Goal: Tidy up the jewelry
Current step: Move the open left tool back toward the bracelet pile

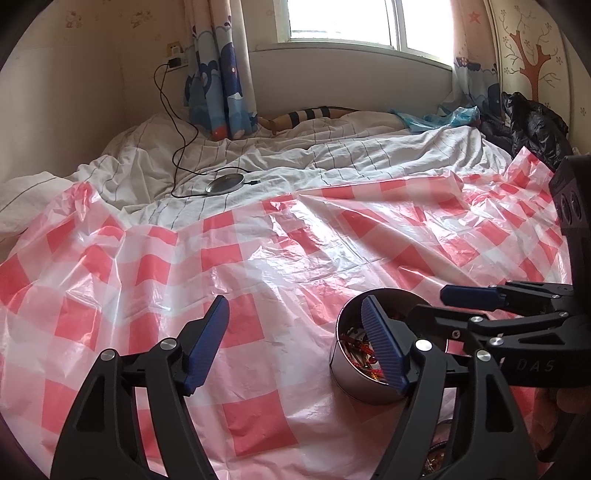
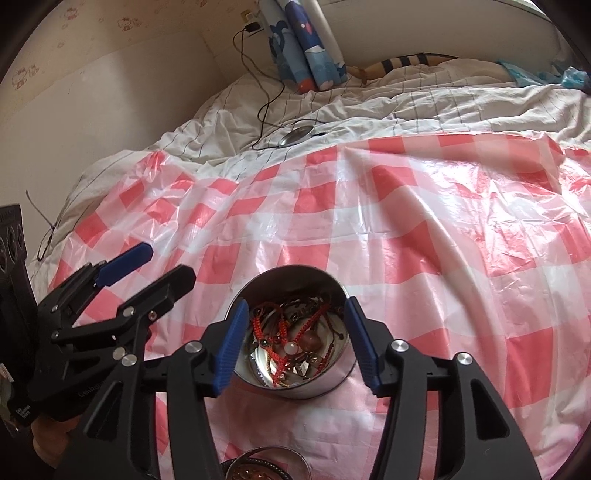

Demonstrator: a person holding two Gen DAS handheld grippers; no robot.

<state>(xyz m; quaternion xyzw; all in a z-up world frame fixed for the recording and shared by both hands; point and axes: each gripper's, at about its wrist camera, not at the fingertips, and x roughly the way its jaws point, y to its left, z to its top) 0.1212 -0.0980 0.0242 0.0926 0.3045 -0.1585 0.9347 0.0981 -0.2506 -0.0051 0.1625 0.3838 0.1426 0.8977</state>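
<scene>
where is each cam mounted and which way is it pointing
Left wrist: rides on the left claw, looks across the checked plastic sheet toward the window; both its blue fingers show, and the right claw enters from the right.
Right wrist: rides on the right claw, looks down into the metal tin of jewelry; the left claw shows at left.
Shared: tin, sheet, curtain.

Glossy plastic, shiny metal, matt cloth

The red-and-white checked plastic sheet point(image 2: 424, 229) looks glossy and crinkled; the round silver metal tin point(image 2: 295, 384) is smooth and reflective, holding red woven cord bracelets point(image 2: 280, 332); the white striped cloth duvet point(image 1: 332, 158) is matt and rumpled.
</scene>
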